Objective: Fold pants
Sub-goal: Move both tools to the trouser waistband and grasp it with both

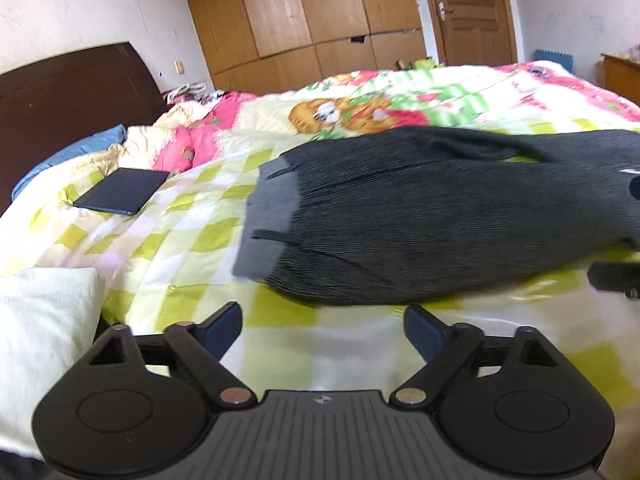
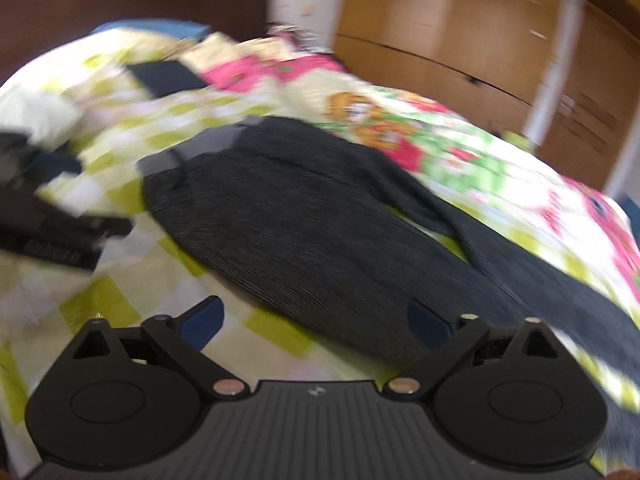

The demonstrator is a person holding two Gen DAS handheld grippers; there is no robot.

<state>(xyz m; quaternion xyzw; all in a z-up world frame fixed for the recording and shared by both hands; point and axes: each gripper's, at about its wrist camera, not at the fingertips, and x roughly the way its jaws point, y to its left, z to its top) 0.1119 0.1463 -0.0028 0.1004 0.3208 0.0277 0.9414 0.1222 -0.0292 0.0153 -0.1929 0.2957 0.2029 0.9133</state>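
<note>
Left wrist view shows the pants (image 1: 420, 216) spread on the bed (image 1: 168, 240), waistband toward the headboard, long axis running off to the right, just ahead and to the right of the left gripper (image 1: 322, 334), whose fingers stand released and empty. The right gripper (image 2: 314, 328) (equally spread, gripping nothing) hovers over the near edge of the legs, seemingly the nearer one.

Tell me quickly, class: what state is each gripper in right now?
Left gripper: open, holding nothing, short of the pants.
Right gripper: open, holding nothing, fingers at the pants' near edge.
</note>
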